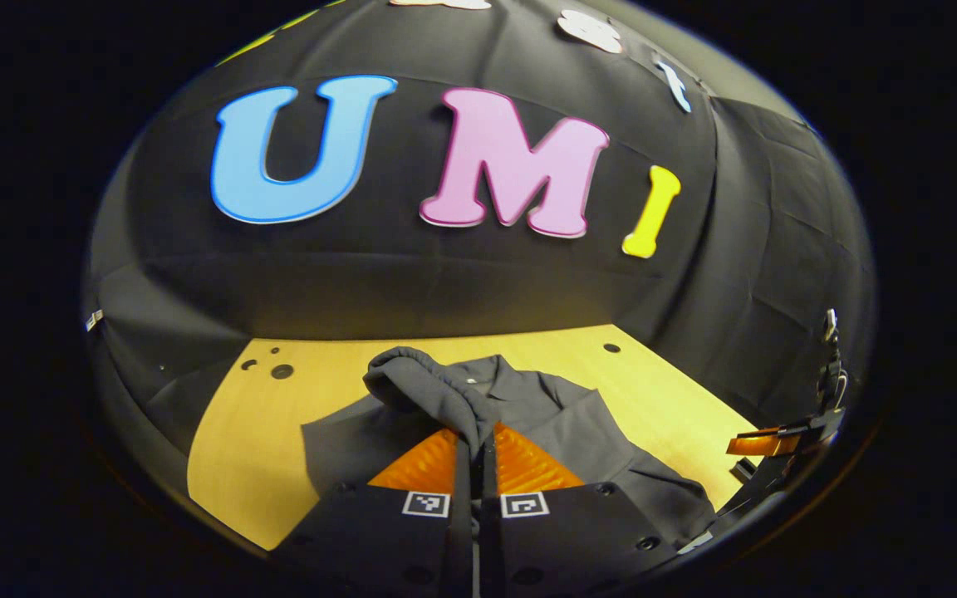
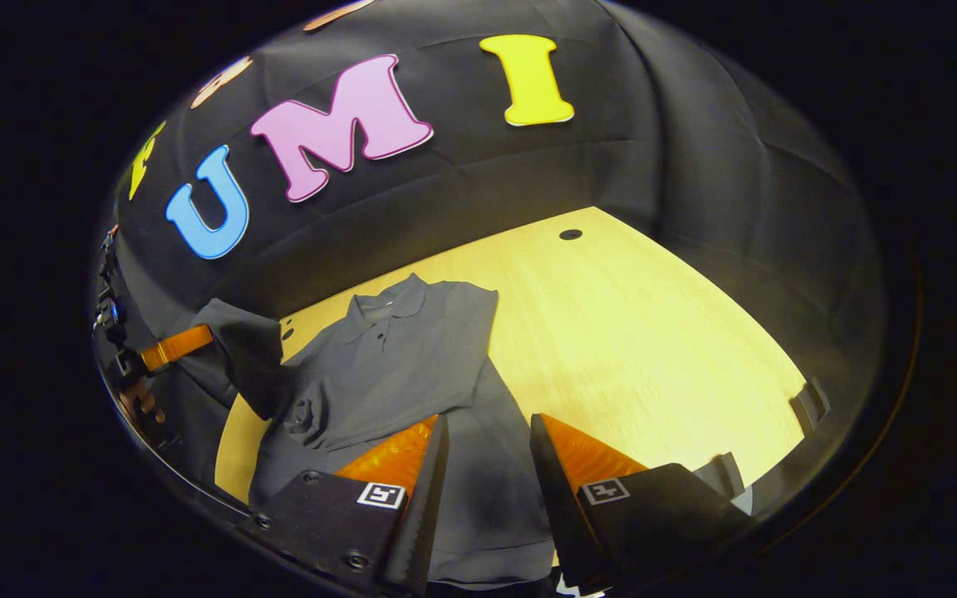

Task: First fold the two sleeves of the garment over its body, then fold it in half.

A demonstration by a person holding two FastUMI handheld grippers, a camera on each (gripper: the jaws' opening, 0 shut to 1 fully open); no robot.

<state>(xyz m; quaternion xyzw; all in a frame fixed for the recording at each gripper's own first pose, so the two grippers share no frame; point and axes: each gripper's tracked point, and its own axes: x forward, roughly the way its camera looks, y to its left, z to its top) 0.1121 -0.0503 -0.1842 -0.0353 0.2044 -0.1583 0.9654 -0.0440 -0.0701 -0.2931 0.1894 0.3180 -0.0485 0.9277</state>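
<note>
Over the table's (image 2: 653,332) left edge, my left gripper (image 1: 474,465) has its jaws pinched on the shirt's (image 2: 395,365) raised sleeve (image 1: 424,382); the body lies flat toward the right. My right gripper (image 2: 487,465) hovers open above the hem.

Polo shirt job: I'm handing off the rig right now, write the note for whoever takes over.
Left tongs: shut on the sleeve, which is lifted off the table and bunched over the shirt body.
Right tongs: open, holding nothing, hovering over the lower part of the polo shirt.
The shirt lies collar up on the wooden table; its other side looks already folded in, edge straight.
Done: apparently one sleeve. In progress: the sleeve in the left tongs, not yet laid flat.
Left: lay it down, release, then fold the shirt in half.
</note>
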